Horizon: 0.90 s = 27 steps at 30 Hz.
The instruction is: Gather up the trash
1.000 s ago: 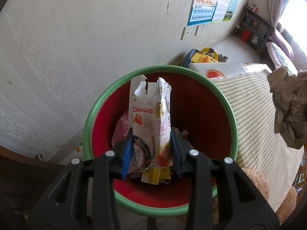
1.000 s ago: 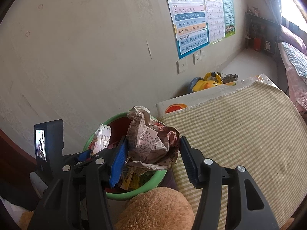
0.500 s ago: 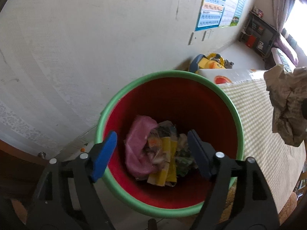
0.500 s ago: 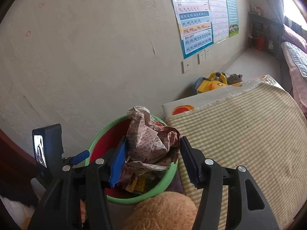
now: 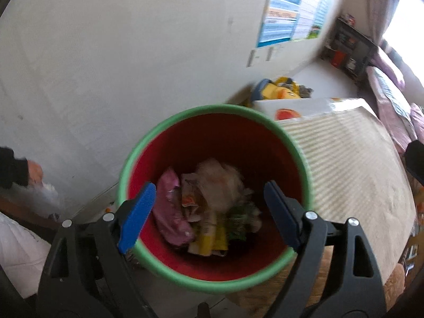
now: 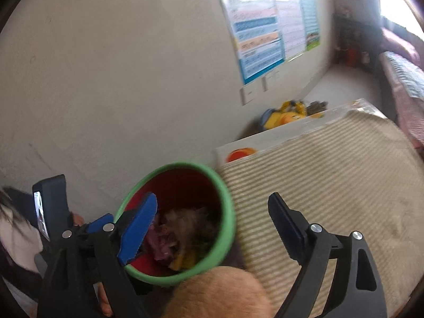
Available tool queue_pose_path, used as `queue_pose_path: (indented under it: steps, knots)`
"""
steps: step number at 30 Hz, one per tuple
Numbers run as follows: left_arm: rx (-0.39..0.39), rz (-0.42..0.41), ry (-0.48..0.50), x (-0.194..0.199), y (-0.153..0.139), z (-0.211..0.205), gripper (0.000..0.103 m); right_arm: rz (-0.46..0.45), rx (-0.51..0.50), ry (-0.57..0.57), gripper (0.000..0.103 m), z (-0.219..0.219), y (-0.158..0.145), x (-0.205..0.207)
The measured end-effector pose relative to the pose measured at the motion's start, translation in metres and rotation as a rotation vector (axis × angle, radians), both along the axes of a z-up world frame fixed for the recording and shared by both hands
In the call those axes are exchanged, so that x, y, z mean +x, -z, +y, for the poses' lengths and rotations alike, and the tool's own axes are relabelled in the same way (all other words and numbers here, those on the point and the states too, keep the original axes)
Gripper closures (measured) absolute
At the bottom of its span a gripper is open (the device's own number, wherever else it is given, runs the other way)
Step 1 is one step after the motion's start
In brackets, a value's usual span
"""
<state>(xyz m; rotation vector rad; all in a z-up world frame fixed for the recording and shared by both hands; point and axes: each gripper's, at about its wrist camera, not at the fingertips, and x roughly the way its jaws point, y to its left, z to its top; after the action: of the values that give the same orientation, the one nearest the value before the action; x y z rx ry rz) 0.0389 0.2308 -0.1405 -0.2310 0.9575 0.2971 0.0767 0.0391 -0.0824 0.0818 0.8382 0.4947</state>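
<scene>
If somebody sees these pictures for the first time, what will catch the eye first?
The round red plastic bin with a green rim, at the centre beside the white wall, half full of crumpled wrappers. Next, the open left gripper and open right gripper above it, both empty, beside the green-striped cloth surface.

My left wrist camera looks steeply down from close above into the red bin [image 5: 214, 137]. My right wrist camera sits farther back and lower-angled, facing the wall. Both share the bin [image 6: 225, 212], the striped cushion [image 5: 352, 164] [image 6: 331, 175] and wall posters [image 5: 291, 13] [image 6: 267, 39].
</scene>
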Motion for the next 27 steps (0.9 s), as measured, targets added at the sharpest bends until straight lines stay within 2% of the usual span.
queue_pose_path:
  steps: [2,4,6,8,11,15,16,18,21,27]
  knots:
    - [0.013,-0.019,0.029,0.004,-0.008,-0.017,0.015,-0.039,-0.009,0.041,0.017,-0.021,-0.007,-0.006]
    - [-0.003,-0.052,0.060,0.007,-0.018,-0.033,0.015,-0.110,-0.008,0.095,0.016,-0.046,-0.019,-0.016]
    - [-0.021,-0.102,0.106,0.011,-0.033,-0.051,0.012,-0.208,-0.001,0.159,0.006,-0.071,-0.033,-0.029]
    - [-0.008,-0.184,0.159,0.013,-0.055,-0.079,0.006,-0.312,-0.005,0.220,0.007,-0.093,-0.048,-0.045]
    - [0.014,-0.306,0.232,0.014,-0.087,-0.117,0.006,-0.477,-0.040,0.316,0.007,-0.122,-0.068,-0.067]
    - [0.056,-0.423,0.322,0.012,-0.124,-0.168,0.006,-0.682,-0.095,0.419,0.007,-0.154,-0.089,-0.099]
    - [0.057,-0.439,0.338,0.012,-0.130,-0.176,0.006,-0.708,-0.111,0.442,0.007,-0.162,-0.093,-0.104]
    - [0.062,-0.479,0.356,0.009,-0.142,-0.195,0.006,-0.704,-0.148,0.490,0.007,-0.175,-0.095,-0.112]
    - [0.073,-0.523,0.359,-0.002,-0.155,-0.221,0.006,-0.606,-0.121,0.504,0.007,-0.198,-0.093,-0.115]
    - [0.071,-0.500,0.390,-0.015,-0.156,-0.241,0.006,-0.534,-0.129,0.584,0.007,-0.226,-0.083,-0.114]
